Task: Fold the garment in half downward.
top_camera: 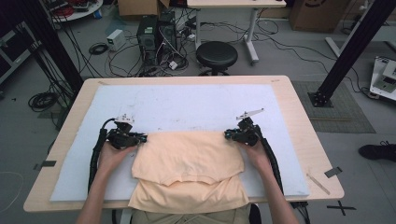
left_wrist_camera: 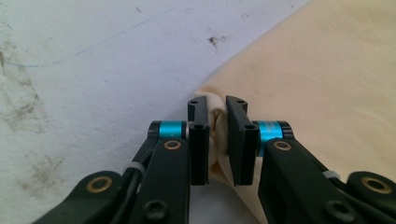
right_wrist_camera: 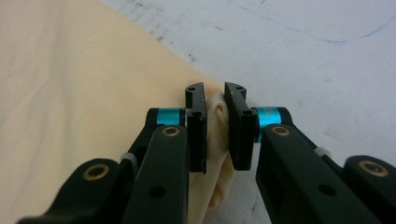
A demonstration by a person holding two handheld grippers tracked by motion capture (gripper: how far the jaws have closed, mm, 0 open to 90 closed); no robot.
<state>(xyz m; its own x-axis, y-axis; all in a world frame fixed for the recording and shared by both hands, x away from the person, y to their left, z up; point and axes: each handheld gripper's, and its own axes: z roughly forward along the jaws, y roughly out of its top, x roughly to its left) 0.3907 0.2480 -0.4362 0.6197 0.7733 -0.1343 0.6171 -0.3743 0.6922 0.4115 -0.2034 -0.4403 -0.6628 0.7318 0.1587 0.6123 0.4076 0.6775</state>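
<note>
Folding step, I'd say: my left gripper [top_camera: 140, 138] is clamped on the far-left corner of the peach shirt [top_camera: 187, 161], cloth bunched between the pads, jaws nearly closed w/ only the fabric's thickness between them. My right gripper [top_camera: 229, 135] has the far-right corner the same way, a roll of cloth pinched tight. Shirt lies flat on the white mat [top_camera: 187, 100], mid-table, near edge hanging over the table's front towards me; one fold already lies across it, the upper layer's edge showing near the bottom.

Next move, my guess: lift both corners together, keep hands level and evenly apart so the far edge stays taut, then carry it towards me over the lower layers and lay it down square. Pull unevenly and the fold skews.

Nothing in the way on the mat, just stains. Black stool [top_camera: 216, 54], computer towers [top_camera: 156, 32] and floor cables sit beyond the table, well apart.
</note>
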